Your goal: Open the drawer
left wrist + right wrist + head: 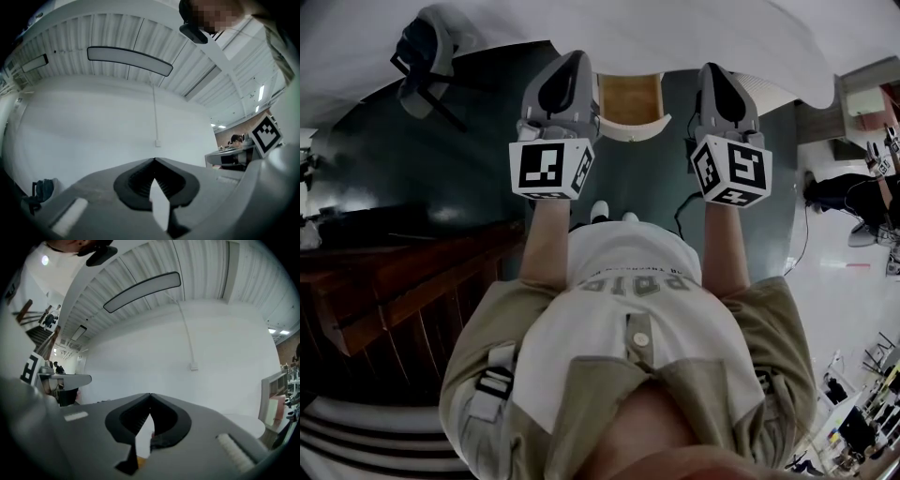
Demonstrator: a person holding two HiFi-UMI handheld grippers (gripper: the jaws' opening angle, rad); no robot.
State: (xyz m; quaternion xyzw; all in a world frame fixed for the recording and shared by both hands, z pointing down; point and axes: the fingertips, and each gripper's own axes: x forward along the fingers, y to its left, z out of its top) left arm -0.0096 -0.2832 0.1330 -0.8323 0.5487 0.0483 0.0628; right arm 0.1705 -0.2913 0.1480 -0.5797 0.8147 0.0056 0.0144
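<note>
A drawer [630, 101] with a light wooden inside and a white front stands pulled out from the white unit [675, 37] at the top of the head view. My left gripper [572, 58] is held up above the drawer's left side, jaws shut, nothing between them. My right gripper [713, 69] is up to the right of the drawer, also shut and empty. In the left gripper view the left gripper [153, 160] points level at a bare white wall. The right gripper [150, 394] does the same in the right gripper view. Neither gripper touches the drawer.
A chair [422, 56] stands on the dark green floor at the upper left. Dark wooden furniture [394, 291] runs along the left. A black cable [689, 211] lies on the floor near my feet. Desks and people are at the far right [862, 178].
</note>
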